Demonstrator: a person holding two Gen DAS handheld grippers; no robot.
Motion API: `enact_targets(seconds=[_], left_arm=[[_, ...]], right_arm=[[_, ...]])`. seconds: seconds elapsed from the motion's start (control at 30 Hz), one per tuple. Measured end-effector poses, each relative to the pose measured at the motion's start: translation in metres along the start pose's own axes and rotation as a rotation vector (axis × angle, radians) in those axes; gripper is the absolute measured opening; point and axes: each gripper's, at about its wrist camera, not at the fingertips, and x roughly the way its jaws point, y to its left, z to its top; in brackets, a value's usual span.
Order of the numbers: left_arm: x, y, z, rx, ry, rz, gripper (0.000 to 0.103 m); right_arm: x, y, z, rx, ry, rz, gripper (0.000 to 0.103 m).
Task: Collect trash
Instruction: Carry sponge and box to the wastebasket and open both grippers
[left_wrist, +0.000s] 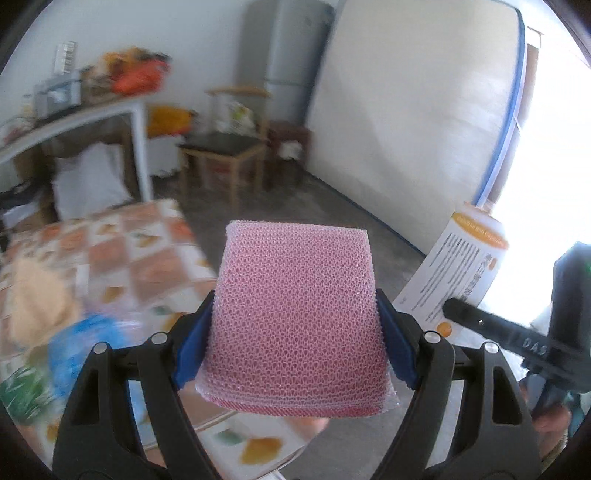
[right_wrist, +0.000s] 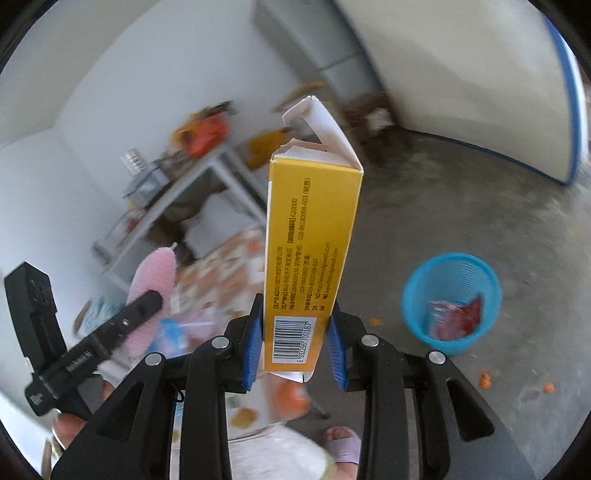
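My left claw (left_wrist: 295, 332) grips a pink mesh foam sleeve (left_wrist: 295, 314); my right claw (right_wrist: 293, 343) clamps a tall yellow cardboard carton (right_wrist: 310, 251) beside the blue plastic basket (right_wrist: 452, 291).

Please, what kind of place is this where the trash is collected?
It looks like a plain room in a home, probably a kitchen or storage room: a grey fridge by the wall, a wooden chair, a table with a patterned cloth, and a bare concrete floor.
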Motion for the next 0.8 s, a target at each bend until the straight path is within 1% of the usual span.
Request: enact_targets(seconds=[0.1, 0.17, 0.27, 0.37, 0.4, 0.47, 0.5, 0.57, 0.63, 0.67, 0.73, 0.77, 0.8], left_arm=[[0.049, -0.02, 0.007, 0.017, 0.094, -0.057, 0.077], [0.08, -0.033, 0.007, 0.023, 0.155, -0.075, 0.077], [0.131, -0.049, 0.005, 0.032, 0.248, -0.099, 0.077], [0.181, -0.065, 0.005, 0.024, 0.334, -0.125, 0.077], [0.191, -0.066, 0.008, 0.02, 0.346, -0.129, 0.077], [0.219, -0.077, 0.016, 0.023, 0.37, -0.141, 0.078], [0.23, -0.08, 0.019, 0.02, 0.375, -0.146, 0.081], [0.25, -0.086, 0.024, 0.014, 0.378, -0.137, 0.087], [0.261, -0.088, 0.023, 0.006, 0.38, -0.113, 0.087], [0.261, -0.087, 0.023, -0.001, 0.382, -0.109, 0.087], [0.26, -0.082, 0.022, -0.031, 0.379, -0.124, 0.087], [0.255, -0.079, 0.021, -0.035, 0.364, -0.142, 0.087], [0.251, -0.078, 0.023, -0.029, 0.354, -0.142, 0.087]], right_arm=[[0.015, -0.04, 0.0, 0.078, 0.03, -0.066, 0.031], [0.03, -0.063, 0.0, 0.124, 0.062, -0.094, 0.031], [0.062, -0.1, -0.004, 0.204, 0.136, -0.128, 0.031], [0.087, -0.125, 0.0, 0.238, 0.177, -0.158, 0.031], [0.1, -0.134, 0.006, 0.25, 0.189, -0.175, 0.031], [0.125, -0.152, 0.013, 0.269, 0.216, -0.179, 0.034], [0.141, -0.165, 0.017, 0.279, 0.238, -0.189, 0.036], [0.169, -0.191, 0.018, 0.278, 0.274, -0.231, 0.059], [0.183, -0.214, 0.013, 0.281, 0.289, -0.312, 0.06], [0.186, -0.222, 0.009, 0.294, 0.291, -0.339, 0.06], [0.187, -0.238, -0.003, 0.339, 0.29, -0.34, 0.06], [0.185, -0.241, -0.006, 0.344, 0.286, -0.342, 0.06], [0.182, -0.243, -0.01, 0.337, 0.282, -0.35, 0.06]])
